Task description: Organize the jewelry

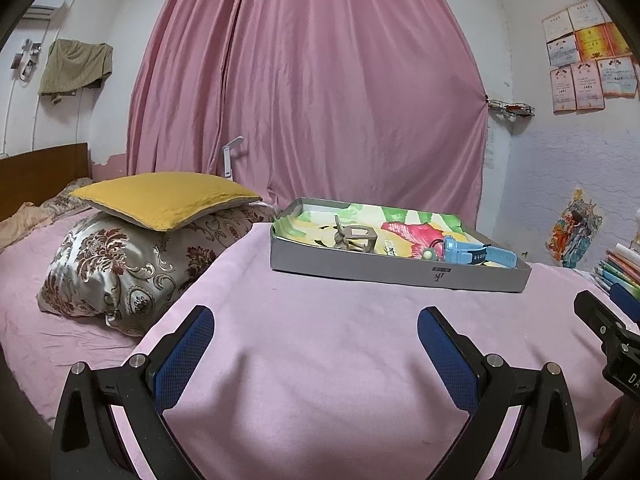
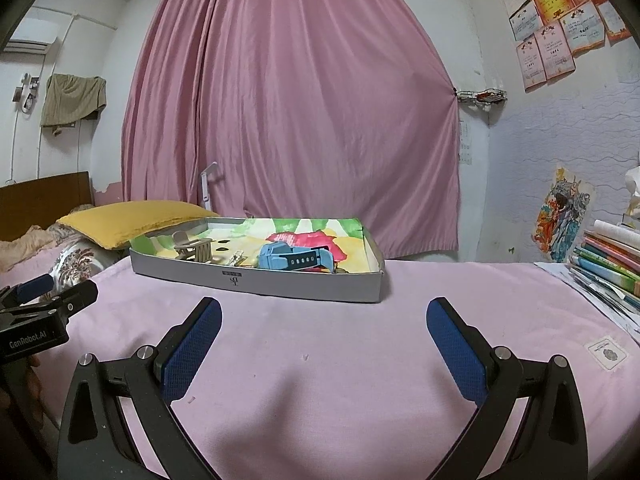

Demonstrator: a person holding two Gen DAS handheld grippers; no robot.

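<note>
On the pink-blanketed bed (image 1: 320, 360), a shallow grey cardboard tray (image 1: 400, 274) with a painted floral lining holds a blue strap watch (image 2: 294, 258), a beige claw hair clip (image 2: 192, 250) and smaller pieces too small to identify. Both the left gripper (image 1: 316, 344) and the right gripper (image 2: 324, 340) hover empty, jaws spread wide, near the tray's front wall. The light tray could skid or tip on the soft blanket if a finger catches its rim, and the crowded pieces invite a double grab.
</note>
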